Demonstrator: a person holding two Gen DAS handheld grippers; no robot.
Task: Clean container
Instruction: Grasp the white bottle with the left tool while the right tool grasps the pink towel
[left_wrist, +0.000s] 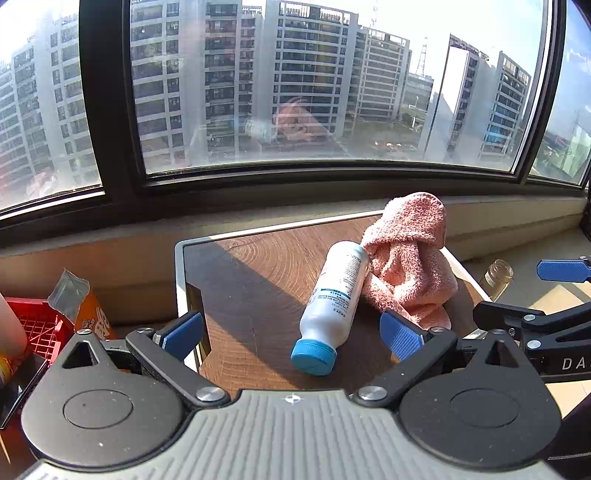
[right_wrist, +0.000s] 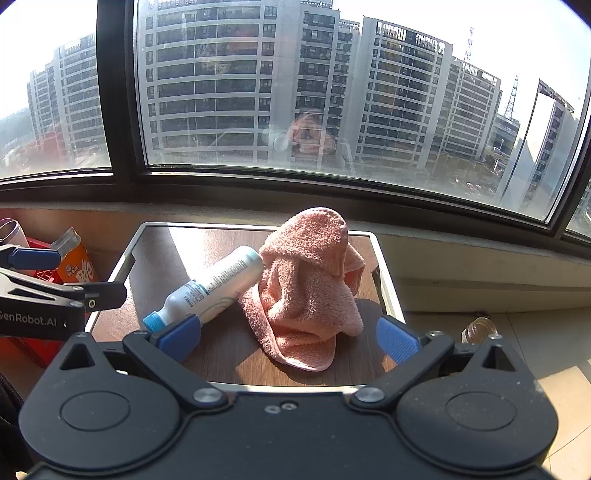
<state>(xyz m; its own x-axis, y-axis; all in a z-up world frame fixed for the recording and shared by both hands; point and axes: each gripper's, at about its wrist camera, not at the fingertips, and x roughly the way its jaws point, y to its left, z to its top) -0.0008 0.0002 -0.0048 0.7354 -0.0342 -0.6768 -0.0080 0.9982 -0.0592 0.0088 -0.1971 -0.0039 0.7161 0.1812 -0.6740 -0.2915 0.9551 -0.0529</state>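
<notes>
A white bottle (left_wrist: 334, 295) with a blue cap lies on its side on a small wooden table (left_wrist: 258, 280), cap toward me. A crumpled pink towel (left_wrist: 410, 254) rests against the bottle's base. My left gripper (left_wrist: 291, 334) hovers open just in front of the cap, nothing between its blue pads. In the right wrist view the bottle (right_wrist: 214, 284) lies left of the towel (right_wrist: 306, 288), and my right gripper (right_wrist: 288, 338) stands open in front of the towel's near edge. The table (right_wrist: 384, 273) has a pale rim.
A red crate (left_wrist: 37, 328) and an orange snack bag (left_wrist: 88, 314) sit left of the table. A small clear glass jar (left_wrist: 498, 277) stands on the sill to the right. A large window runs behind. The other gripper's arm (right_wrist: 44, 295) crosses at left.
</notes>
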